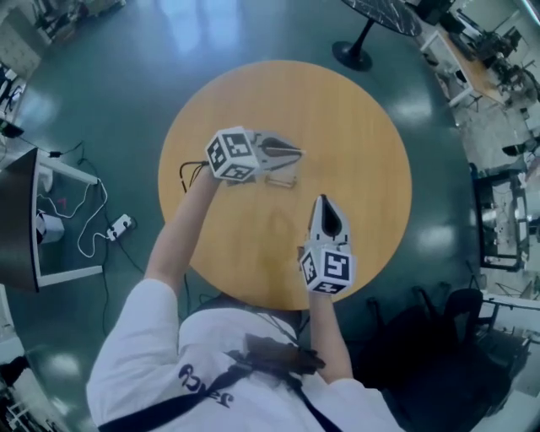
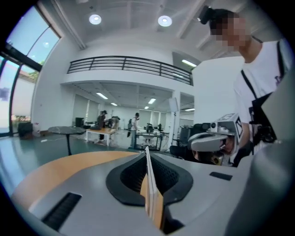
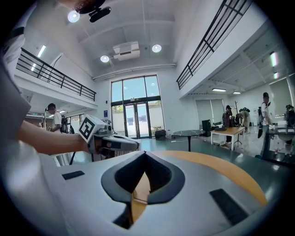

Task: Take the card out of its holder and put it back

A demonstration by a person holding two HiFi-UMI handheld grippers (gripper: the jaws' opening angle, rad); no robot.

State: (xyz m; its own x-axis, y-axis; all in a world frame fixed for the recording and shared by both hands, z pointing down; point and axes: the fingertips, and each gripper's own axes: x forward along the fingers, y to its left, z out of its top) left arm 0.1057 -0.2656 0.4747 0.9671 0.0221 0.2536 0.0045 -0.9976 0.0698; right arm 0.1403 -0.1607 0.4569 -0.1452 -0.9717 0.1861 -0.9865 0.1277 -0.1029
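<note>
My left gripper (image 1: pixel 297 153) hangs above the round wooden table (image 1: pixel 363 126) and points right. In the left gripper view its jaws (image 2: pixel 146 152) are shut on a thin white card (image 2: pixel 148 184), seen edge-on between the pads. Just below it, the clear card holder (image 1: pixel 283 179) lies flat on the table, its black lanyard (image 1: pixel 187 172) trailing left. My right gripper (image 1: pixel 321 199) hovers nearer the front edge and points away from me. Its jaws (image 3: pixel 144 154) are shut with nothing between them. Each gripper view shows the other gripper: the left gripper (image 3: pixel 110 143), the right gripper (image 2: pixel 212 140).
A black pedestal table (image 1: pixel 380 13) stands beyond the wooden one. Cables and a power strip (image 1: pixel 118 226) lie on the floor at left. A dark chair (image 1: pixel 439 329) is at the lower right. Several people (image 2: pixel 133 124) work at far benches.
</note>
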